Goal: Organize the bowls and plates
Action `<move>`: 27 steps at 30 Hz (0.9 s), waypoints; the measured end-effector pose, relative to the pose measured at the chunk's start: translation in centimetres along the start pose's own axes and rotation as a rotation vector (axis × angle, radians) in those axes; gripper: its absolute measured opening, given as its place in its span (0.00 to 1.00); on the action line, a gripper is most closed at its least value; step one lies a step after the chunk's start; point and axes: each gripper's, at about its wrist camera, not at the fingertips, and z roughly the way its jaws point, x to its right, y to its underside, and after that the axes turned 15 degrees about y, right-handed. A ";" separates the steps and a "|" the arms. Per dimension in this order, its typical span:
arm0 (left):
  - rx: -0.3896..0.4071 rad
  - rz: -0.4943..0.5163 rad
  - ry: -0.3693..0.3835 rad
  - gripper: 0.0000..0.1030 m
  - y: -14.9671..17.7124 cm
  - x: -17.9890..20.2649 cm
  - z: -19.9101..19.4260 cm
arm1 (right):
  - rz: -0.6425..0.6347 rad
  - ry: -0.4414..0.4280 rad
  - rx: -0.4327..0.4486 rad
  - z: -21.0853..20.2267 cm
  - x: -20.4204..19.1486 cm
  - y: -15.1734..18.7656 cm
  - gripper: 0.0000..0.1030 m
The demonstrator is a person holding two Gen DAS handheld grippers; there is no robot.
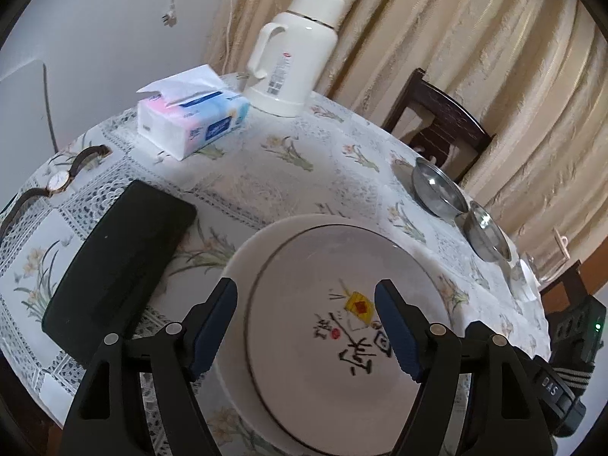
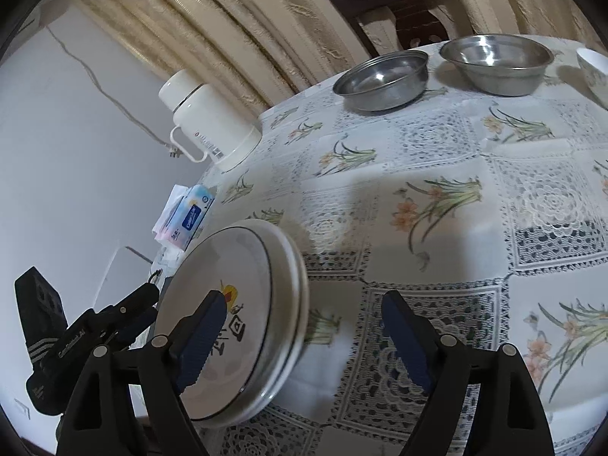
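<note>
A white plate [image 1: 323, 258] painted with black characters and a yellow-red motif lies on a wider white plate at the table's near edge; the stack [image 2: 243, 266] sits low left in the right wrist view. My left gripper [image 1: 306, 288] is open, its blue-padded fingers spread above the top plate, holding nothing. My right gripper [image 2: 304, 298] is open too, hovering over the tablecloth just right of the stack, with its left finger in front of the plate. Two steel bowls [image 2: 382, 79] [image 2: 496, 62] stand side by side at the far edge, and a white bowl [image 2: 592, 66] is right of them.
On the flowered lace tablecloth [image 1: 243, 174] rest a black case [image 1: 117, 262], a wristwatch [image 1: 59, 182], a tissue pack [image 1: 193, 117] and a white thermos jug [image 1: 292, 53]. A dark wooden chair [image 1: 437, 121] stands behind the steel bowls [image 1: 437, 190], with curtains beyond.
</note>
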 end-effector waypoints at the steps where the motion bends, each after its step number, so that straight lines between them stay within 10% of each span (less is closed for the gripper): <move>1: 0.004 0.012 -0.011 0.75 0.0 0.5 0.1 | 0.004 0.000 0.002 -0.1 0.2 0.0 0.84; 27: -0.162 0.150 0.138 0.75 0.8 12.1 7.4 | 0.187 0.021 0.066 -3.2 10.9 -1.4 0.86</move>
